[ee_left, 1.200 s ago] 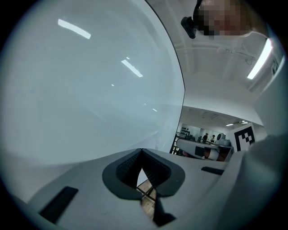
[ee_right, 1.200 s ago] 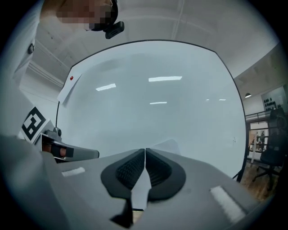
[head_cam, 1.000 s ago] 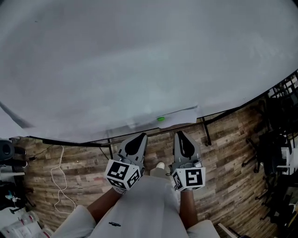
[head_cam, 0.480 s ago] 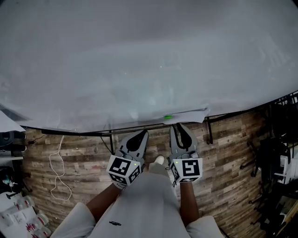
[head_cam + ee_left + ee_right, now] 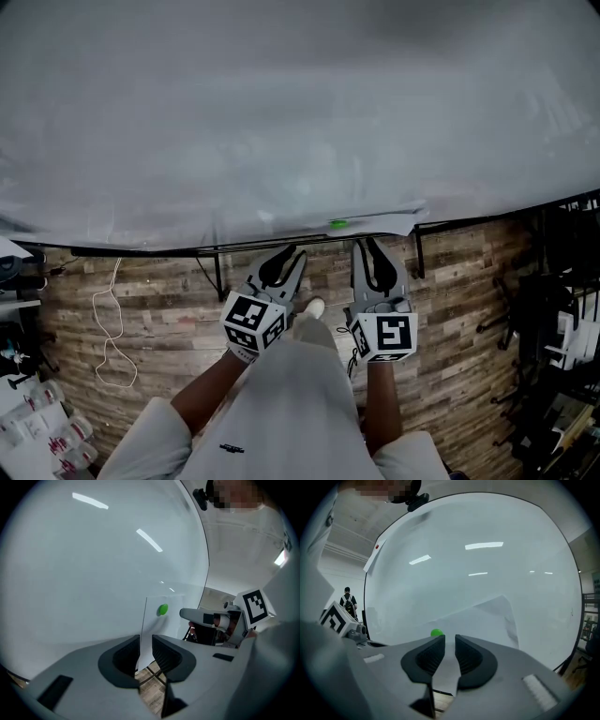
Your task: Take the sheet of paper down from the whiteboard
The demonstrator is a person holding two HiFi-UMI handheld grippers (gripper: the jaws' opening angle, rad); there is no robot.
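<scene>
Looking down in the head view: the whiteboard (image 5: 281,112) fills the upper frame, and the sheet of paper (image 5: 386,221) hangs at its bottom edge, pinned by a green magnet (image 5: 337,223). My left gripper (image 5: 284,265) and right gripper (image 5: 371,257) sit side by side just below that edge, aimed at the sheet. Left gripper view: fingers opening, only a narrow gap so far. The sheet's side edge runs down into the gap, but the pads are not pressing on it. The magnet (image 5: 162,609) sits above and slightly right of the gap. Right gripper view: fingers a narrow gap apart, nothing clamped. The sheet (image 5: 487,618) lies straight ahead and the magnet (image 5: 436,633) is just past my left fingertip. I cannot tell whether paper has entered the pads. My read is that the step in hand is taking hold of the lower margin. To do it well, seat the paper deep between the pads before closing, grip clear of the magnet, then draw the sheet out evenly so it neither tears nor creases.
</scene>
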